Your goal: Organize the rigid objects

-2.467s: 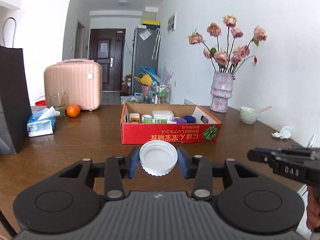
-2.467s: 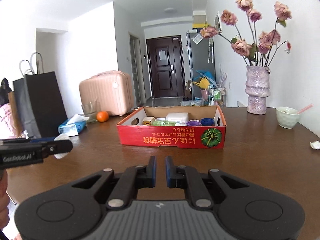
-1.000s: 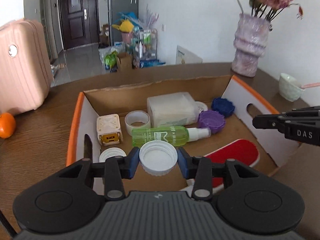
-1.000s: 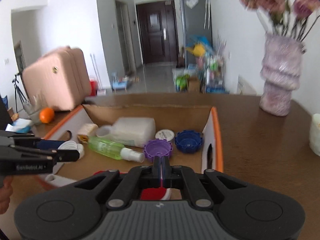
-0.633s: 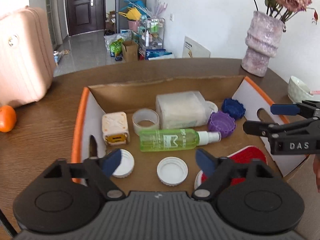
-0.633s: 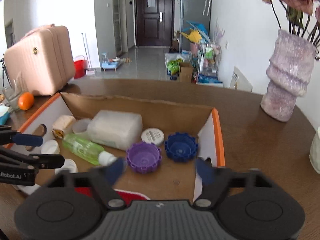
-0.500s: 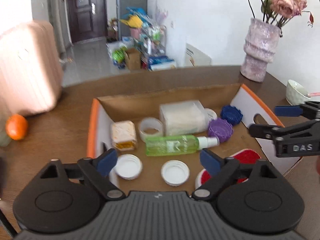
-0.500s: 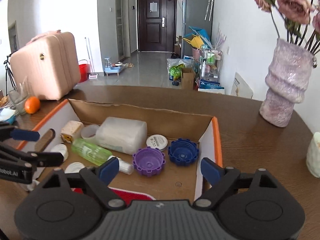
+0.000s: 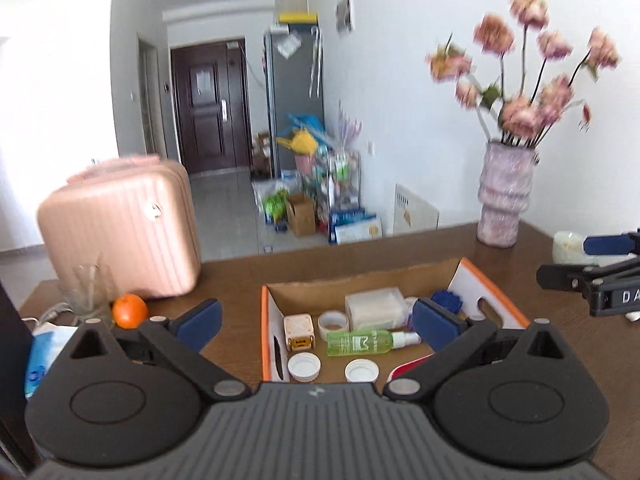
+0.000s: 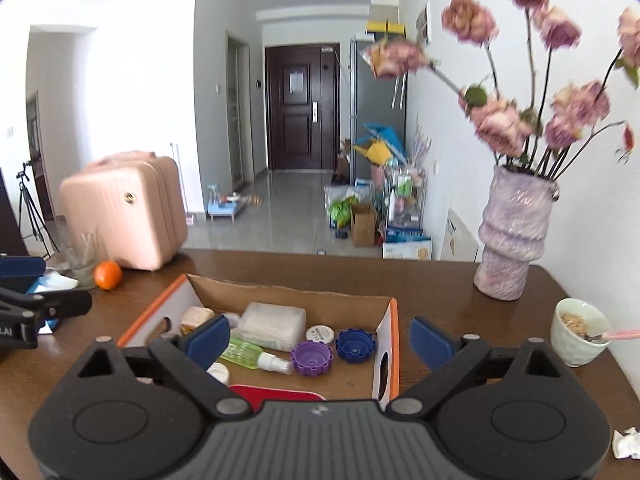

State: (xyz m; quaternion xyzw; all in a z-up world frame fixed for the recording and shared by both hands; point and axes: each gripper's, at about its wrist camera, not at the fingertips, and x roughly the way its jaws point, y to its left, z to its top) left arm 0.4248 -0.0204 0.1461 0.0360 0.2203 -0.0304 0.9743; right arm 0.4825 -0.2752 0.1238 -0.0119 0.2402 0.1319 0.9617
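A cardboard box (image 9: 264, 320) with orange rims sits on the brown table. Inside lie two white caps (image 9: 304, 367) (image 9: 361, 371), a green spray bottle (image 9: 360, 342), a cream cube (image 9: 298, 330), a tape roll (image 9: 333, 321), a white container (image 10: 276, 324), a purple cap (image 10: 311, 357), a blue cap (image 10: 355, 345) and a red flat piece (image 10: 272, 394). My left gripper (image 9: 318, 320) hovers above the box's near side, its jaws opening wide with nothing between them. My right gripper (image 10: 319, 340) hangs over the box's right part, jaws also opening and empty.
A pink suitcase (image 9: 120, 236), an orange (image 9: 129, 311), a glass and a tissue pack (image 9: 44, 356) stand left of the box. A vase of flowers (image 10: 514, 236), a bowl with a spoon (image 10: 580, 330) and crumpled paper (image 10: 628, 442) are on the right.
The left gripper let go of the white cap, which now lies in the box. The right jaws went from shut to wide. Both grippers rose and drew back from the box.
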